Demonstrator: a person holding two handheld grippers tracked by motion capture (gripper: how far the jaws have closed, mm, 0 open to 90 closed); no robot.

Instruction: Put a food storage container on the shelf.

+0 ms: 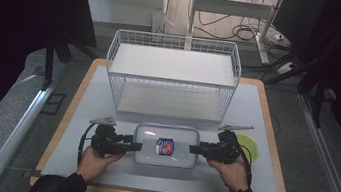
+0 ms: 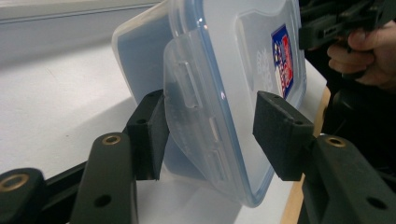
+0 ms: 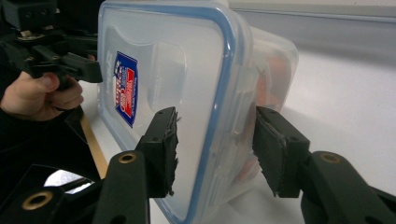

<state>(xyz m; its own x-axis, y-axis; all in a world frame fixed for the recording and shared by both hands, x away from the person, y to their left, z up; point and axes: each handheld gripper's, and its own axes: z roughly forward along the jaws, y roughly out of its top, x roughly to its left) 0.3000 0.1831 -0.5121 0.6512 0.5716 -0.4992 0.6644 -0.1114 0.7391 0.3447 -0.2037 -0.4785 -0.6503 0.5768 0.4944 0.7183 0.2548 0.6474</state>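
- Jaws of the left gripper (image 1: 135, 146) stand about half open around the left end of the box (image 1: 166, 145); in the left gripper view the gripper (image 2: 210, 135) has one pad touching the latch flap and the other pad just clear of the lid, so no firm grip shows.
- Jaws of the right gripper (image 1: 194, 149) are likewise half open around the right end of the box; in the right gripper view the gripper (image 3: 215, 149) has both pads just beside the rim, with small gaps on either side.
- Surface (image 1: 80, 113): a white mat on a wooden board, carrying everything.
- Wire basket (image 1: 171, 73): white, standing at the far middle of the surface, well apart from the box.
- Box: clear plastic with a blue-edged lid and a red and blue label (image 1: 165, 147), lying flat at the near middle of the surface, between the two grippers.
- Green plate (image 1: 248, 146): on the surface at the right, just behind the right gripper.
- A hand holds each gripper from the near edge.
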